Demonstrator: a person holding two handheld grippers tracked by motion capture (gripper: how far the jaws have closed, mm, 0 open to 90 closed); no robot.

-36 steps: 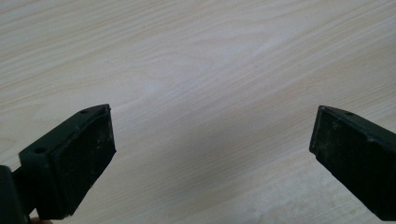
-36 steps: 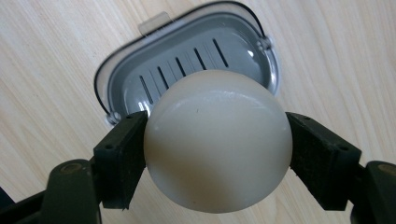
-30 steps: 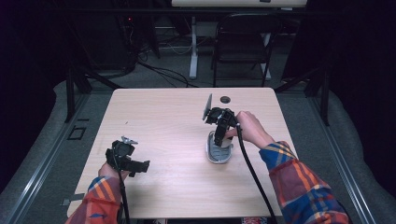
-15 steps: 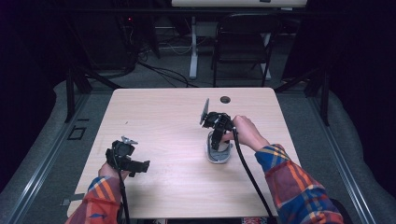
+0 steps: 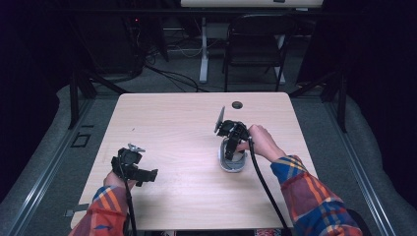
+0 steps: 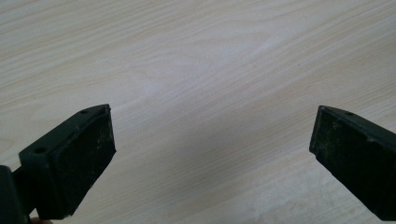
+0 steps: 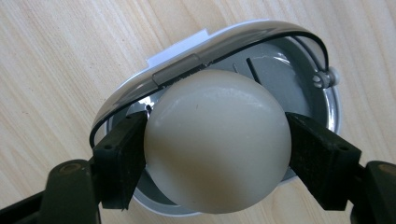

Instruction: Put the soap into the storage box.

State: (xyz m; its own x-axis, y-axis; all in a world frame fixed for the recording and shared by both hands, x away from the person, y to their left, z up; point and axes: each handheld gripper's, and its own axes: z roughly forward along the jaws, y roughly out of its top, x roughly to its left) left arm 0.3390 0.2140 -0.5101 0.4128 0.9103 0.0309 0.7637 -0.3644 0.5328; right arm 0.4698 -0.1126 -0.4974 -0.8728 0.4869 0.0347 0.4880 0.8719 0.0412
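Observation:
A cream-white egg (image 7: 217, 140) is clamped between the two black jaws of my right gripper (image 7: 217, 149), which is shut on it. Right beneath the egg lies a grey and white round holder (image 7: 299, 70) with a hinged wire frame, resting on the table. From above, my right gripper (image 5: 231, 147) points down into that holder (image 5: 233, 164) at the table's right middle. My left gripper (image 5: 147, 174) hovers low near the front left of the wooden table (image 5: 187, 123). Its jaws stand wide apart over bare wood in the left gripper view (image 6: 212, 154), so it is open.
A small dark round hole (image 5: 237, 104) sits near the table's far edge. Beyond the table stand a black chair (image 5: 255, 44) and a white desk leg (image 5: 203, 49), with cables on the floor. Metal rails run along both sides of the table.
My right gripper has come down and slightly toward the person, lowering the egg to the holder. The left gripper has stayed where it was.

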